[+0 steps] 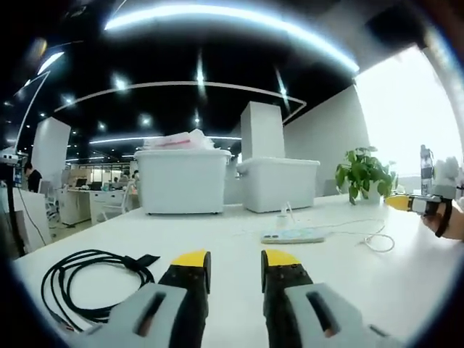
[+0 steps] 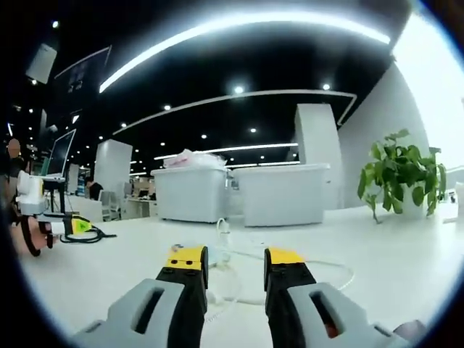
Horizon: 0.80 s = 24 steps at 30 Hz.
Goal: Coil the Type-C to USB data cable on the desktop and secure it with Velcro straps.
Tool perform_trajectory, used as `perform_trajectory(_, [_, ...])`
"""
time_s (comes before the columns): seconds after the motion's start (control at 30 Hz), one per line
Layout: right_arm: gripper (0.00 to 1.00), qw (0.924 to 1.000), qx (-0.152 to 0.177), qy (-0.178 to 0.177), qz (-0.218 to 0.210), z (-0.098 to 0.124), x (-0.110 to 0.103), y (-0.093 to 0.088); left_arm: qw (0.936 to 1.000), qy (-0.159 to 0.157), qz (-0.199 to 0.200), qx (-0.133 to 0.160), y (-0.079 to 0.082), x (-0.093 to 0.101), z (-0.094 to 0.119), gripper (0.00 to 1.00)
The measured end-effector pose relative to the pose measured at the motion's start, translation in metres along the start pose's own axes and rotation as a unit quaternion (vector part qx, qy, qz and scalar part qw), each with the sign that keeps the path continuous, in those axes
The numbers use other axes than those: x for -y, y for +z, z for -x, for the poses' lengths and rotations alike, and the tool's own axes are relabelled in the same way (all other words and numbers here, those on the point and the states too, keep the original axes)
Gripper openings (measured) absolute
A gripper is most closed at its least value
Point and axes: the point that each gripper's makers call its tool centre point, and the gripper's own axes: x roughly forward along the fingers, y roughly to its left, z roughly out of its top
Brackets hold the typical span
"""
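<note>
Both level above the desktop: left gripper, right gripper, jaws parted.

Ahead of my left gripper the white desktop is open. A loose black coiled cable lies left of it, a white power strip with thin white cords further ahead. Two big white plastic bins and a green potted plant block the far edge.
</note>
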Motion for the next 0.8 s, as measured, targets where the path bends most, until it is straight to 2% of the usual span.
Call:
perform_trajectory(0.07, [0.31,1.0,-0.002,-0.002,0.001,0.0,0.001,-0.001,1.0,-0.002,-0.001,0.001,0.0,0.002,0.001,0.29])
perform_trajectory(0.2, [0.4,1.0,-0.006,0.002,0.004,-0.001,-0.001,-0.003,1.0,-0.007,-0.004,0.001,0.0,0.005,0.0,0.29])
perform_trajectory(0.47, [0.47,0.9999,-0.009,0.012,0.005,-0.001,-0.008,-0.005,0.9999,-0.011,-0.01,-0.002,-0.001,0.007,-0.001,0.29])
perform_trajectory(0.8, [0.48,0.9999,-0.008,0.015,0.003,-0.003,-0.009,-0.004,0.9997,-0.018,-0.015,0.001,0.001,0.011,0.0,0.3])
